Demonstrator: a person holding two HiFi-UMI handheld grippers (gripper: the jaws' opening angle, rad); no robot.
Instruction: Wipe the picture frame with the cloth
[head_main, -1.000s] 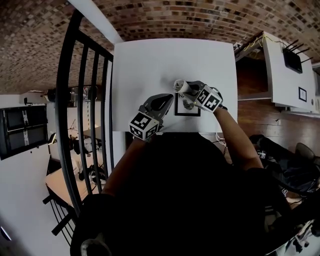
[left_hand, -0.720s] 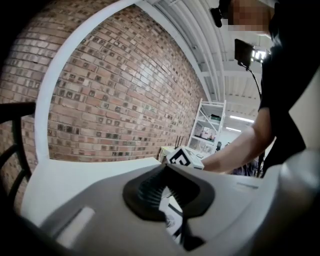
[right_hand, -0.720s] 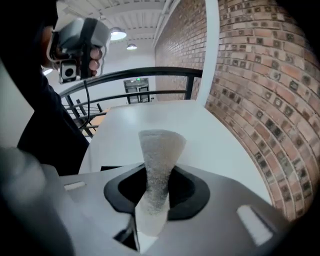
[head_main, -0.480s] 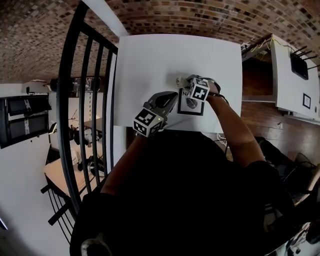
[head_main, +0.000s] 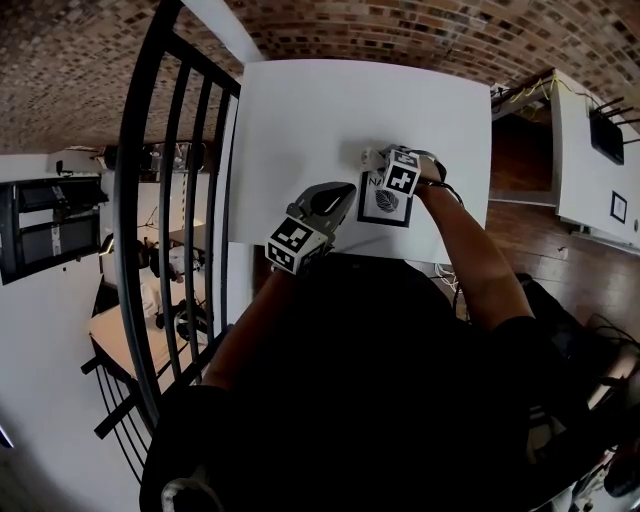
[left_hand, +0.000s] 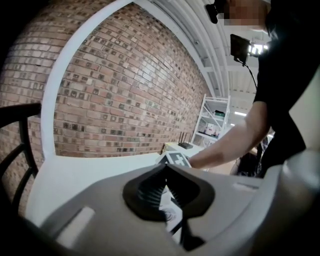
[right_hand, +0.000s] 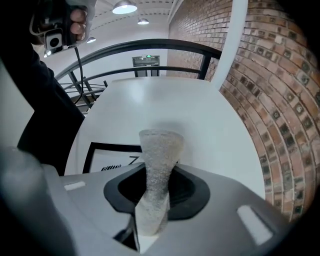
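Head view: the picture frame (head_main: 386, 206) lies flat by the near edge of the white table (head_main: 320, 110); the far half is bare. Left gripper view: the left gripper (left_hand: 165, 168) has its jaw tips together, just beside the frame. Right gripper view: the right gripper (right_hand: 157, 187) clamps a rolled cloth (right_hand: 160, 150), which points toward the table's left edge at the frame's far side.

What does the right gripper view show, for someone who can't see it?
The right tongs pinch a rolled grey cloth that pokes out over a white table. A black picture frame lies at the view's left, and a brick wall runs along its right.
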